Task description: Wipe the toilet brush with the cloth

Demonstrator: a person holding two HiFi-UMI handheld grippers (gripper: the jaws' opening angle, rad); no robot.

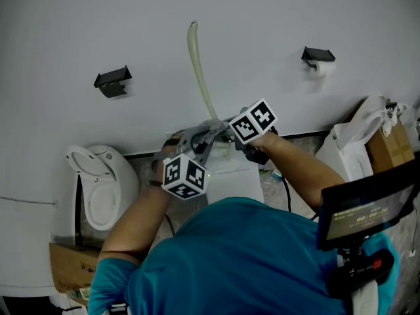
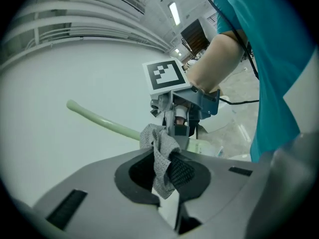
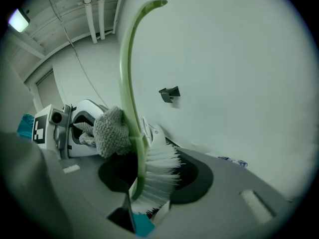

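The right gripper is clamped on the bristle end of the toilet brush, its pale green handle arcing up mid-frame; the left gripper pinches the limp grey cloth against the stem. It looks like light, slightly whippy plastic, so holding low near the head seems steadiest
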